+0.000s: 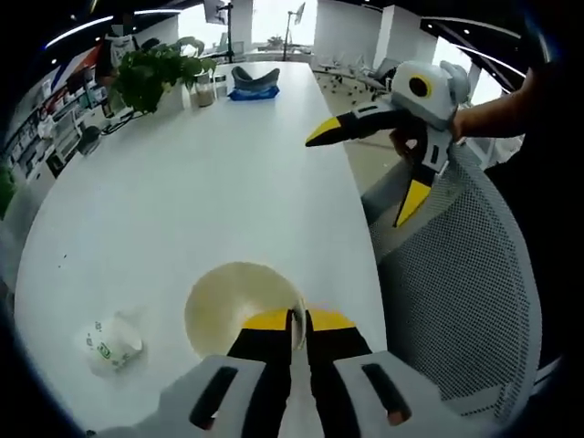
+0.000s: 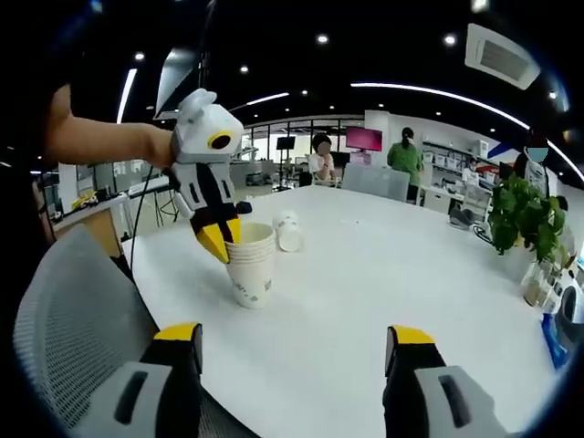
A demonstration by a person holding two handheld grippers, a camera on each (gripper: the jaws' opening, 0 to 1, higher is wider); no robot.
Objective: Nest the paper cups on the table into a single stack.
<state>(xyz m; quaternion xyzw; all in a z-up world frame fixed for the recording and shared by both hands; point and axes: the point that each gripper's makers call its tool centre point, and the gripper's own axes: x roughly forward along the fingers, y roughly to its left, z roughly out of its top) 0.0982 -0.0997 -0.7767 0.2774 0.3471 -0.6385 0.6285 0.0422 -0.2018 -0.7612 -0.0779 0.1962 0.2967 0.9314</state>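
A stack of nested paper cups (image 1: 235,308) (image 2: 251,266) stands upright near the white table's (image 1: 210,182) edge. My left gripper (image 1: 297,319) (image 2: 222,241) is shut on the stack's rim, one jaw inside and one outside. A single paper cup with green print (image 1: 110,343) (image 2: 287,231) lies on its side a short way from the stack. My right gripper (image 2: 294,336) (image 1: 367,167) is open and holds nothing. It hovers off the table's edge above a chair, well apart from the cups.
A grey mesh chair (image 1: 456,274) (image 2: 73,319) stands at the table's edge by the stack. A potted plant (image 1: 155,73) (image 2: 525,219), a jar (image 1: 204,89) and a blue object (image 1: 253,87) sit at the far end. People sit and stand beyond the table.
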